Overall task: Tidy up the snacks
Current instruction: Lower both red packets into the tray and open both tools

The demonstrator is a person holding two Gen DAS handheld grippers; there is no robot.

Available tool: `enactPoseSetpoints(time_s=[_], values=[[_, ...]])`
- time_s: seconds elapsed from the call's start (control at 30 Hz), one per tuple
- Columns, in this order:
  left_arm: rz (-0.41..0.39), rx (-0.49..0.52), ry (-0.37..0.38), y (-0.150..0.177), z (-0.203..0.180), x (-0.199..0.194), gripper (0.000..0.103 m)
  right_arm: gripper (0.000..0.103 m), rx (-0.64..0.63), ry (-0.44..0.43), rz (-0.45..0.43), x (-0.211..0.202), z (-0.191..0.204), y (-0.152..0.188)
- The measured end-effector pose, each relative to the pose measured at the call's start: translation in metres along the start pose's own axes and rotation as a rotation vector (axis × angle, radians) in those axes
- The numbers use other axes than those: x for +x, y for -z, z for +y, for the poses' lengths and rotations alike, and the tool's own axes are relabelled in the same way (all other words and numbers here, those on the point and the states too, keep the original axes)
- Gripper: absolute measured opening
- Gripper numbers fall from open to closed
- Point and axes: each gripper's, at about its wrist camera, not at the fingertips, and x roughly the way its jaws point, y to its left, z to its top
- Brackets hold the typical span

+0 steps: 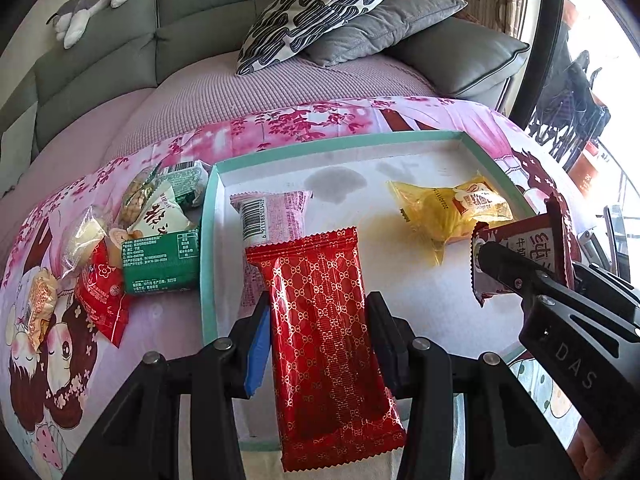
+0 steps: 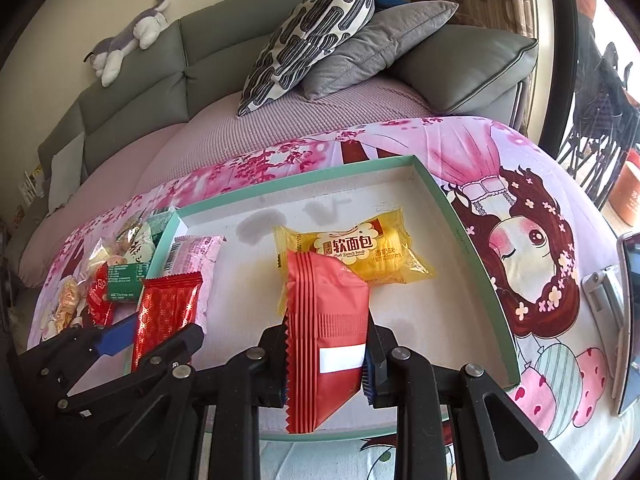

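**Both claws loaded over the tray**

Left gripper (image 1: 318,316) is clamped on a red patterned packet (image 1: 328,344), and the right gripper (image 2: 326,350) is clenched on an orange-red packet (image 2: 326,332); both packets hang over the near half of the teal-rimmed tray (image 2: 476,248).

To do this step well, I would lower each packet until it lies flat on the tray's white floor before letting go, keeping them side by side and not stacked. In the right wrist view, bare floor lies at 3 o'clock of the orange-red packet. The left claw's packet looks best laid just at 6 o'clock of the pink barcode packet (image 1: 272,216), which it already overlaps in the left wrist view.

A yellow bread packet (image 2: 360,252) lies at 12 o'clock of the right claw's load and could get covered if the drop goes long. Outside the tray, at its 9 o'clock, waits a loose pile: a green packet (image 1: 160,260), a small red packet (image 1: 102,300) and clear-wrapped ones. A phone (image 2: 628,320) stands at 3 o'clock, well apart.
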Motion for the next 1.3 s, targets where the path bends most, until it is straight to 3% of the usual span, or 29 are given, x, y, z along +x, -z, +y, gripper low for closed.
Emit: enactPoseSetpoints(time_s=[0.63,0.7,0.73,0.77,0.87,0.93,1.1,1.23,1.3], values=[[0.022,-0.047,0.041,-0.004,0.006,-0.002,0.056,0.032,0.028,0.03,0.04,0.011,-0.009,0.001],[0.015,-0.045,0.033,-0.005,0.008,-0.004,0.056,0.043,0.034,0.036,0.038,0.011,-0.01,0.001],[0.01,-0.044,0.031,-0.006,0.008,-0.005,0.056,0.058,0.036,0.04,0.036,0.011,-0.011,0.001],[0.006,-0.046,0.031,-0.006,0.01,-0.007,0.056,0.065,0.035,0.044,0.031,0.01,-0.011,0.001],[-0.01,-0.059,0.033,-0.008,0.014,-0.011,0.057,0.068,0.031,0.044,0.02,0.009,-0.011,0.0],[-0.023,-0.067,0.026,-0.009,0.018,-0.014,0.082,0.076,0.029,0.049,0.012,0.009,-0.01,0.0],[-0.055,-0.086,0.011,-0.012,0.027,-0.021,0.083,0.086,0.024,0.056,-0.001,0.008,-0.01,0.0],[-0.065,-0.117,-0.019,-0.013,0.039,-0.02,0.084,0.103,0.023,0.069,-0.015,0.007,-0.011,0.0],[-0.067,-0.14,-0.032,-0.012,0.046,-0.019,0.088,0.103,0.026,0.078,-0.024,0.005,-0.013,-0.001]])
